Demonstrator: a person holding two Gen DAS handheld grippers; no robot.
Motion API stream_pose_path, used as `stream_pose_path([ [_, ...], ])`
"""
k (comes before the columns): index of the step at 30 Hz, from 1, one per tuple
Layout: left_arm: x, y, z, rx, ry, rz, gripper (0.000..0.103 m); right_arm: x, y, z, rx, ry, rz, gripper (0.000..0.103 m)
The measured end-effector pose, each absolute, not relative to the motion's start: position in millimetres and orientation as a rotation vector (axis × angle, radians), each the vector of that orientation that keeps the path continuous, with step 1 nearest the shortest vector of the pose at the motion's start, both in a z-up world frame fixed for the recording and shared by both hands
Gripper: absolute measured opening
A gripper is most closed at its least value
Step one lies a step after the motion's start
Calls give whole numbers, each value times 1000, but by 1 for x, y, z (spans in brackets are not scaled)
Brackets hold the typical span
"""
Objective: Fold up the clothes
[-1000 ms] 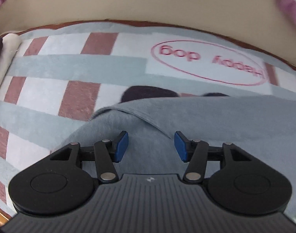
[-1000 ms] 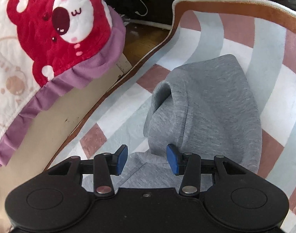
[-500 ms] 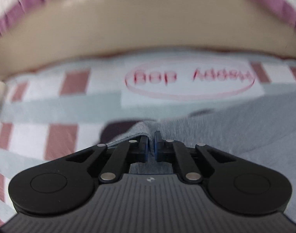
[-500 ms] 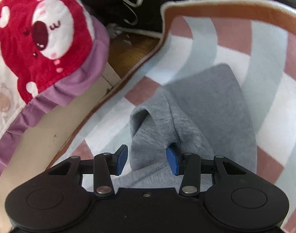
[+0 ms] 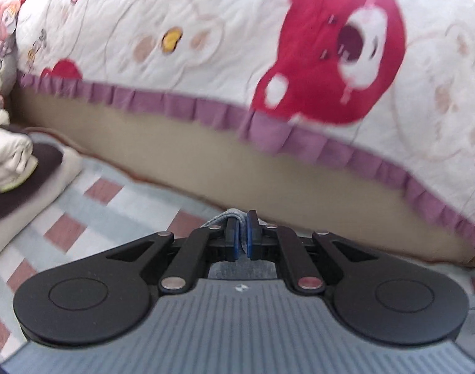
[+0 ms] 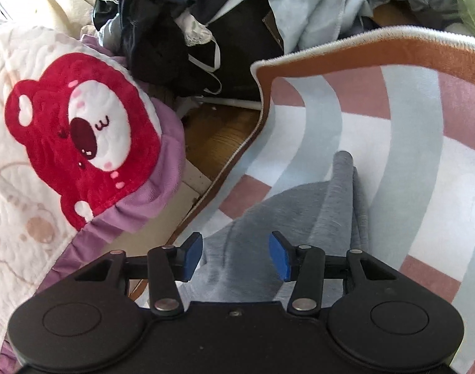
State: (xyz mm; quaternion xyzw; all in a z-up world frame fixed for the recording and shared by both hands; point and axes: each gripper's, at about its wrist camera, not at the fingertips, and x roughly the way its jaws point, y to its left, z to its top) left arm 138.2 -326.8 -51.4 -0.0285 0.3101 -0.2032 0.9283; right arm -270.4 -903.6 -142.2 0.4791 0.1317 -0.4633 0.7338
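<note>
A grey sweatshirt (image 6: pixel 299 212) lies on the striped rug (image 6: pixel 409 143), its fabric pulled up into a ridge toward the right. My left gripper (image 5: pixel 242 238) is shut on a fold of the grey sweatshirt (image 5: pixel 234 213) and holds it lifted above the rug (image 5: pixel 81 215), facing the bed's side. My right gripper (image 6: pixel 235 257) hovers over the grey cloth; its jaws are opening, and the blue pads stand apart with cloth below them, not pressed.
A bedspread (image 5: pixel 237 46) with a red bear and purple frill (image 6: pixel 150 193) hangs beside the rug. Folded garments (image 5: pixel 16 168) are stacked at the left. A heap of dark and pale clothes (image 6: pixel 237 25) lies beyond the rug's brown edge, with bare wood floor (image 6: pixel 218 137) between.
My left gripper closed on the sweatshirt's edge and rose, tilting up toward the bedspread. The grey cloth in the right wrist view stretched from a bunched hood shape into a taut ridge.
</note>
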Motion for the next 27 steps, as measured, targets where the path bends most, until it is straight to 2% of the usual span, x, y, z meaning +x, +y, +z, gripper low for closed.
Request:
stream_pose_path([
  [4, 127, -331, -77, 37, 659, -388, 4, -263, -902, -144, 1054, 351, -1000, 53],
  [12, 129, -326, -76, 41, 661, -401, 4, -227, -900, -159, 986, 447, -910, 53],
  [14, 129, -330, -85, 116, 662, -410, 5, -214, -902, -174, 937, 516, -1013, 45],
  [16, 125, -332, -93, 163, 654, -410, 5, -213, -902, -193, 982, 521, -1048, 10],
  [17, 122, -331, -96, 176, 647, -406, 5, -214, -902, -201, 1017, 505, -1040, 8],
  [20, 116, -319, -93, 125, 663, -412, 5, -226, -894, -185, 1036, 353, -1001, 6],
  [24, 110, -285, -63, 4, 659, -448, 5, -275, -860, -96, 998, -67, -853, 6],
  [27, 107, -259, -54, -79, 651, -462, 5, -303, -827, -46, 824, -185, -896, 6],
])
